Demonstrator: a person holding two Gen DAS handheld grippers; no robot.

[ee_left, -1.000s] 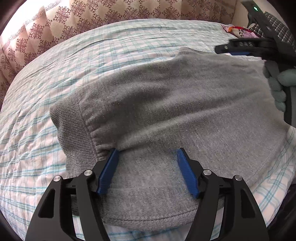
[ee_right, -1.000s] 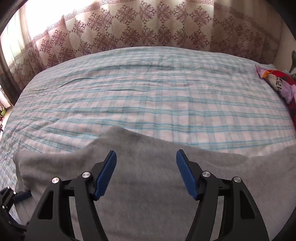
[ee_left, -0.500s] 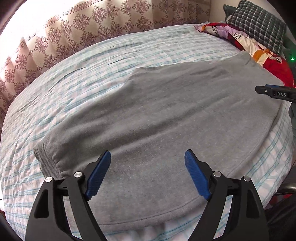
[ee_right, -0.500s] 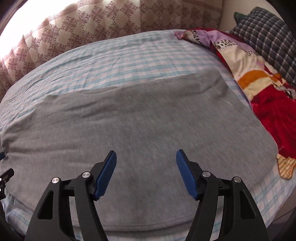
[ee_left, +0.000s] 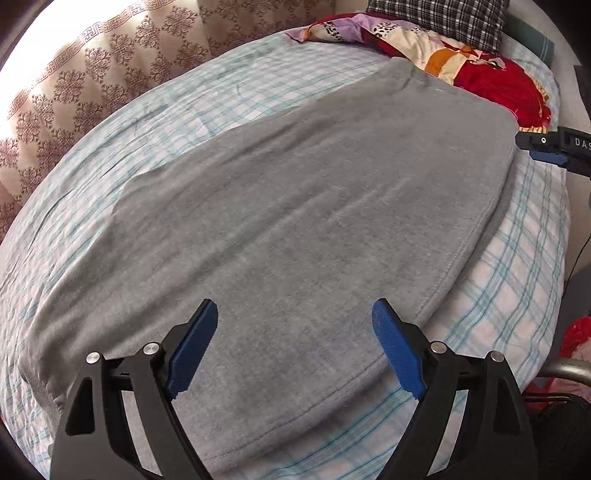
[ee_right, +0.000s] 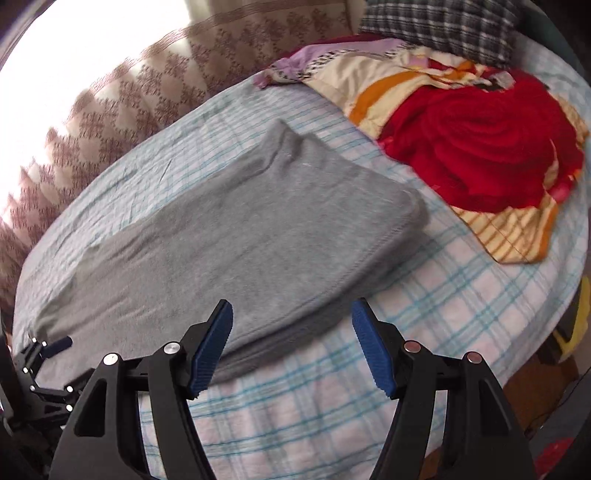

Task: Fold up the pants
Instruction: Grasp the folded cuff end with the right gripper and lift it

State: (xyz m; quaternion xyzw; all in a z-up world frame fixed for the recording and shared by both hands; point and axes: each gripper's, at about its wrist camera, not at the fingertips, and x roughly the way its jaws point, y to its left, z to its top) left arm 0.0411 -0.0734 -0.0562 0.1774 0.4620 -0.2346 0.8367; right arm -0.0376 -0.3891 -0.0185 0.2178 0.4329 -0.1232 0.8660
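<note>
Grey pants (ee_left: pixel 295 206) lie flat on my bed (ee_left: pixel 517 280), doubled over, with a stitched edge running along their near side. At far left in my left wrist view, a patterned curtain (ee_left: pixel 92 85) backs the bed, and the pants' ribbed end sits at the lower left edge. My left gripper (ee_left: pixel 295 339) hovers above the near part of the pants; its jaws are opening, spread wide, with nothing between the blue pads (ee_left: pixel 192 350). Further right, the fabric reaches a red blanket (ee_left: pixel 495 88) and a checked pillow (ee_left: pixel 443 18) at the head of the bed. At the right edge, a tip of my right gripper (ee_left: pixel 550 147) shows just beside the pants' corner.

In my right wrist view, my left gripper appears at lower left, at the pants' edge. The pants (ee_right: pixel 240 236) fill the centre. My right gripper (ee_right: pixel 291 332) hangs over their near edge and the checked sheet (ee_right: pixel 424 302), jaws apart and gripping nothing. The blanket (ee_right: pixel 480 147) lies to the right, close to the pants.
</note>
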